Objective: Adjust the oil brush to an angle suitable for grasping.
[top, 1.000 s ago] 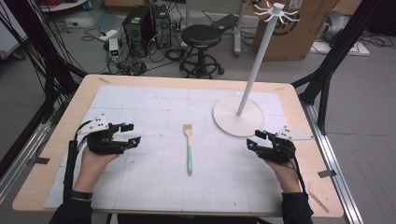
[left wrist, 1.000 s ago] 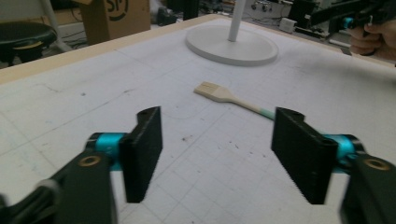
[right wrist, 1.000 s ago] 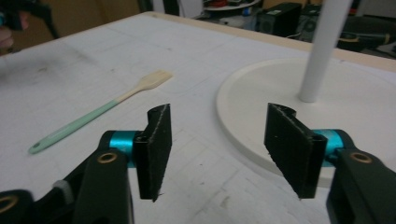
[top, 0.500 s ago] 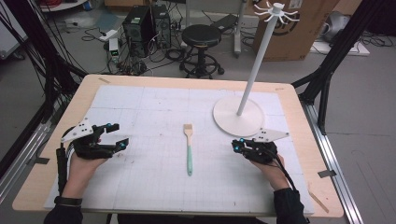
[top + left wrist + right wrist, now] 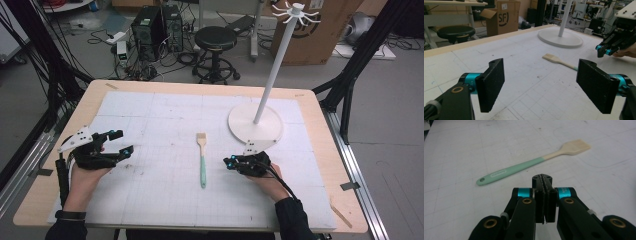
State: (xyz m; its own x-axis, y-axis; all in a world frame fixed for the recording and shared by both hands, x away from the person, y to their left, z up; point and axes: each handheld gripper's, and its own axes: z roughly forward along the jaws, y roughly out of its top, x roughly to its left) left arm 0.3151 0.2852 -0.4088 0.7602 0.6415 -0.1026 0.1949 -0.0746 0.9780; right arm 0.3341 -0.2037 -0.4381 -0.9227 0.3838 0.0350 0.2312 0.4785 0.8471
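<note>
Brush (image 5: pixel 201 159) lies just beside the closed right tool (image 5: pixel 229 163).

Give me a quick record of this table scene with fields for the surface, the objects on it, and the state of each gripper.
surface: wooden table covered by a white grid mat
brush: mint-handled pastry brush lying flat mid-mat, bristles pointing away from the person
stand: white hook stand, round base on the mat's far right
left gripper: jaws wide apart, empty, left of the brush
right gripper: jaws pressed together, empty, facing the brush handle from the right
contact: neither gripper touches the brush
</note>
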